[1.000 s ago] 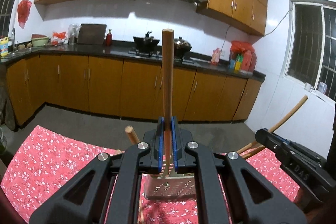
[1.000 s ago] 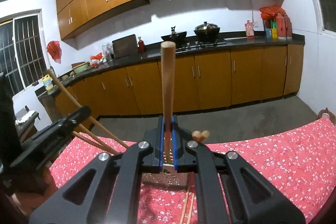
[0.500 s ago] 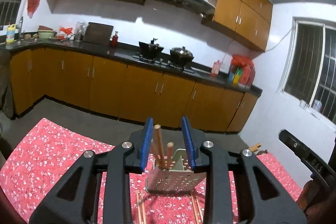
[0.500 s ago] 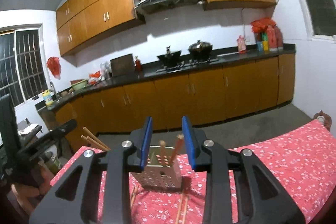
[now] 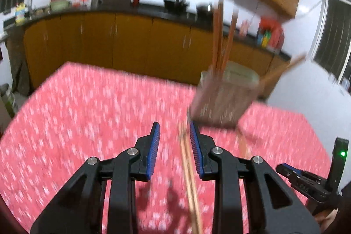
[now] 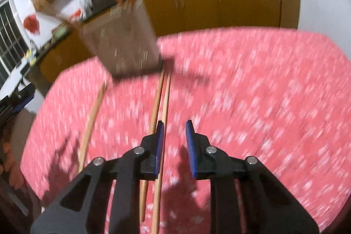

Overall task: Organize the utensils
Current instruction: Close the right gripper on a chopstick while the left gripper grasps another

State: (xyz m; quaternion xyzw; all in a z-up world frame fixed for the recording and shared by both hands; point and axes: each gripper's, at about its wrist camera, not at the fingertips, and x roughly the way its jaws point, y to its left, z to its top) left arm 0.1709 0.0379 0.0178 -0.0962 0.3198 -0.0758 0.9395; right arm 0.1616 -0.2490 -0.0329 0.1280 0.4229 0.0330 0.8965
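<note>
Both views are motion-blurred. A perforated metal utensil holder [image 5: 221, 100] stands on the red floral tablecloth with several wooden chopsticks [image 5: 219, 41] upright in it; it also shows in the right wrist view [image 6: 122, 45]. My left gripper [image 5: 174, 135] is open and empty, low over the cloth, with a loose pair of chopsticks [image 5: 189, 177] lying between its fingers. My right gripper [image 6: 174, 135] is open and empty; a pair of chopsticks [image 6: 161, 102] lies just left of it, and a single chopstick [image 6: 92, 122] lies further left.
The red floral tablecloth [image 5: 76, 113] covers the table and also shows in the right wrist view [image 6: 263, 91]. The right gripper's body [image 5: 311, 181] shows at the lower right of the left view. Kitchen cabinets and a counter [image 5: 109, 41] stand beyond the table.
Both grippers let go of chopsticks into the holder and opened. They have since tilted down and dropped toward the loose chopsticks lying on the cloth.
</note>
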